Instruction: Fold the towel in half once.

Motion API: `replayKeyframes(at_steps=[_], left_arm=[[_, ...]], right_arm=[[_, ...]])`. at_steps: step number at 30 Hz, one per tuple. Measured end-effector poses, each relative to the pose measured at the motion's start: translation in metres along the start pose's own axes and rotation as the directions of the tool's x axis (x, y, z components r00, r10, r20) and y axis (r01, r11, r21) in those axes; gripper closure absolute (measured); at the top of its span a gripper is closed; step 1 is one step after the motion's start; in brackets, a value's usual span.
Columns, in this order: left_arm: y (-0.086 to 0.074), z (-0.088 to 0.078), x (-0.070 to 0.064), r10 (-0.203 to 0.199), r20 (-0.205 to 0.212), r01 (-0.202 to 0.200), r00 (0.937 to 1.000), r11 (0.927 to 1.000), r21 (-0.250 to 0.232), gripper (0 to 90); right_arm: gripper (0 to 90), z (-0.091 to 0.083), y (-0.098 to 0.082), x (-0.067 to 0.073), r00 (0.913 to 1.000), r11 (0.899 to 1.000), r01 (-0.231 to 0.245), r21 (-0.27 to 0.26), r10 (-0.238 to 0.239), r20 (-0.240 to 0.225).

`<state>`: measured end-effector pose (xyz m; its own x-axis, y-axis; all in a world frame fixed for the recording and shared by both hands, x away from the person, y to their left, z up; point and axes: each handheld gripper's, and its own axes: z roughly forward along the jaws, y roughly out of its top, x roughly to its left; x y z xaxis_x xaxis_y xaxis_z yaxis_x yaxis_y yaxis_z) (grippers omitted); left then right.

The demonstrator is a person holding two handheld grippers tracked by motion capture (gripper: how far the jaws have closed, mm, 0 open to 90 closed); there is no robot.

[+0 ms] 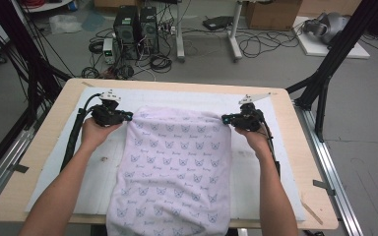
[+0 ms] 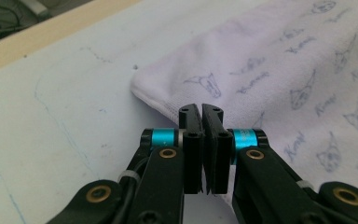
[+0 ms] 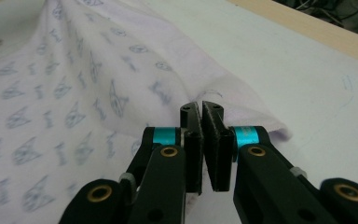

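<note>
While the printed cloth (image 1: 174,162) lies spread on the white mat (image 1: 59,182) of the desk (image 1: 24,167), my left claw (image 1: 129,116) is clenched on its far left corner, and my right claw (image 1: 223,118) is clenched on its far right corner.

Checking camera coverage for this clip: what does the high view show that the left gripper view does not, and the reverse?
High view alone: the towel's near end hanging over the table edge, both forearms, the right gripper at the far right corner, computers on the floor. Left gripper view alone: the left gripper with its jaws closed on the towel's hem, pen marks on the white mat. Both: the cat-print towel, mat and wooden edge.
</note>
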<state>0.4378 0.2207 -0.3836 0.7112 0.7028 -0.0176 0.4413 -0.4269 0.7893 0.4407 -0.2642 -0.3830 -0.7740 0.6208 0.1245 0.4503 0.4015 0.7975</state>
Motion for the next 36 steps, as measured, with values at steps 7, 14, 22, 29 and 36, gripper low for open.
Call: replayKeyframes(at_steps=[7,14,22,29,36], left_arm=[[-0.026,-0.036,-0.032,0.044,0.110,-0.039,0.9930,0.9980,-0.050,86.6],[-0.077,-0.056,-0.064,0.078,0.151,-0.076,0.9854,0.9970,-0.014,86.6],[-0.094,-0.063,-0.071,0.049,0.175,-0.049,0.9834,0.9988,-0.004,66.3],[-0.066,-0.050,-0.054,0.016,0.126,-0.010,0.9918,0.9987,-0.051,62.8],[-0.060,-0.009,-0.040,-0.025,0.072,0.024,0.9971,0.9997,0.008,59.2]], right_arm=[[86.8,-0.030,-0.017,0.039,0.9962,0.998,0.055,0.006,-0.055,-0.068],[86.6,-0.044,-0.061,0.083,0.9888,0.996,0.086,0.028,-0.081,-0.125],[69.4,-0.038,-0.087,0.101,0.9851,0.983,0.135,0.126,-0.120,-0.123],[59.1,-0.042,-0.064,0.082,0.9953,0.996,0.075,0.044,-0.072,-0.065],[48.7,-0.006,-0.054,0.054,0.9993,0.996,0.016,0.089,-0.013,-0.034]])
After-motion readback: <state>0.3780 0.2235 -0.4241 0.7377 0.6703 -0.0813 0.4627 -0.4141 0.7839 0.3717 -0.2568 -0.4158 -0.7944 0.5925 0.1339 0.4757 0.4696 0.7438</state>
